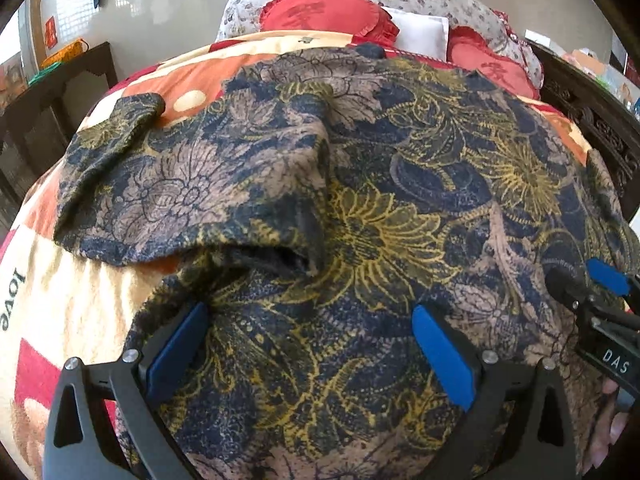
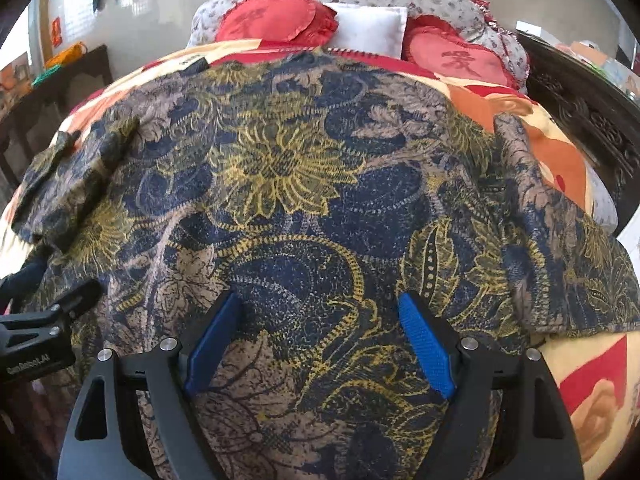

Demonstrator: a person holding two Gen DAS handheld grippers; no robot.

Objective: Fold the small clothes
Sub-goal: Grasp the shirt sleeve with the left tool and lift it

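Spread across the quilt [image 2: 560, 160], the floral garment [image 2: 288, 200] runs lengthwise toward the red pillows [image 2: 272, 20], its near hem under both the left gripper [image 1: 312, 320] and right gripper [image 2: 320, 312], jaws apart and empty, side by side.

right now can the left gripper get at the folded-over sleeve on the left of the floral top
Probably yes: the left gripper is open over the dark floral top, and nothing lies between it and the sleeve.
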